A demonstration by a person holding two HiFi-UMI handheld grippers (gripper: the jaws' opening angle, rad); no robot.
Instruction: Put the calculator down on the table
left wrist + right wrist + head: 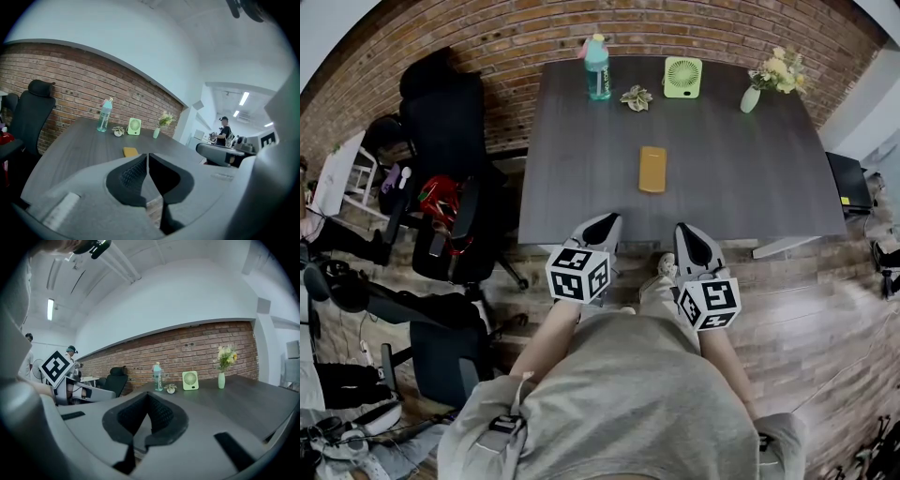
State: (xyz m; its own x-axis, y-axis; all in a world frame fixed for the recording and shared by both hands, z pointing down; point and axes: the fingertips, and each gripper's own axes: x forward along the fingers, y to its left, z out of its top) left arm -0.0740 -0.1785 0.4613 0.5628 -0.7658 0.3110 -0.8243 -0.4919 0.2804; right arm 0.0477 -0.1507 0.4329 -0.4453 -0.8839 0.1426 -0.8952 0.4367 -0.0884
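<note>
Left gripper [602, 225] and right gripper [692, 234], both pressed together and empty, hover at the desk's [581, 141] near edge. The yellow calculator [652, 169] lies flat at the desk's middle. If I lurch forward, I judge either could shove it askew

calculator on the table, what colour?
Yellow-orange, all over. The calculator shows best in the head view.
</note>
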